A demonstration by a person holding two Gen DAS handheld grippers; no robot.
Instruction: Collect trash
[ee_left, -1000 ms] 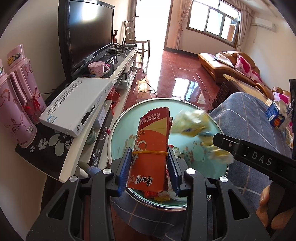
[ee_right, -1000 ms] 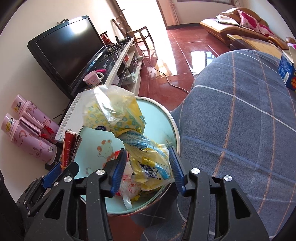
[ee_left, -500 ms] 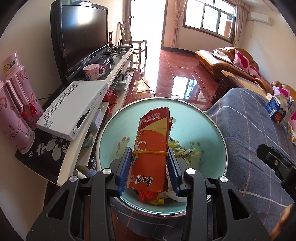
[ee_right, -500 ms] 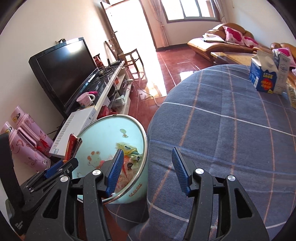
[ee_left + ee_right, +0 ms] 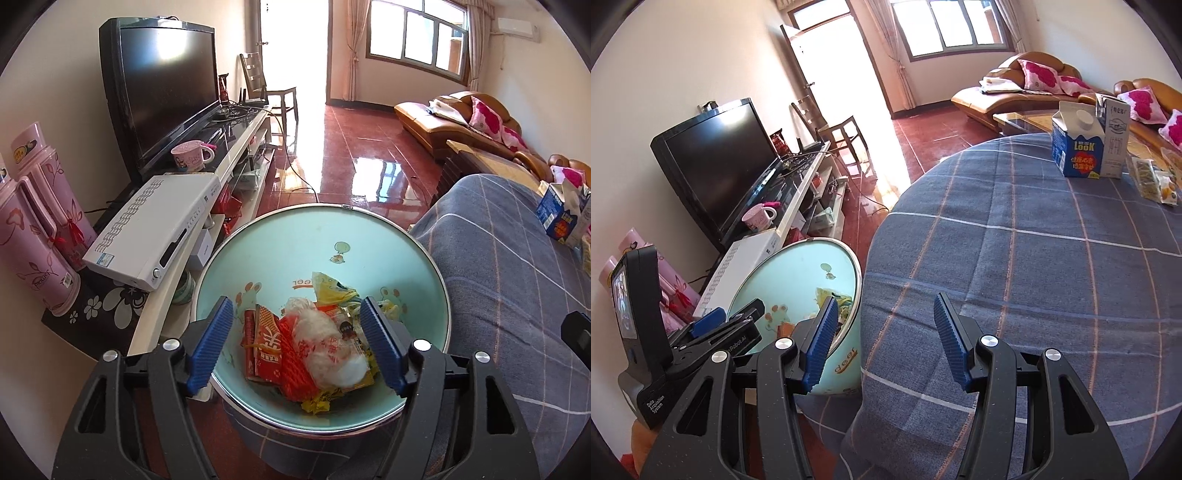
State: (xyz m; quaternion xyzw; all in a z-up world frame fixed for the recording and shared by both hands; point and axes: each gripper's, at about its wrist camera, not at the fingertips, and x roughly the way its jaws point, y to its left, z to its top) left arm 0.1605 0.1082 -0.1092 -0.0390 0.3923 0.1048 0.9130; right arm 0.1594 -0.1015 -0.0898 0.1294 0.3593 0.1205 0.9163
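Left wrist view: my left gripper is opening over the bin, with the red packet lying inside. My right gripper hangs spread, empty, over the tablecloth; the milk carton looks easy to topple in a hasty reach.

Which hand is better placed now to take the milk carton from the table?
Right. The right gripper, fingers apart and empty, faces the table where the milk carton stands. The left gripper, jaws opening, hangs over the bin.
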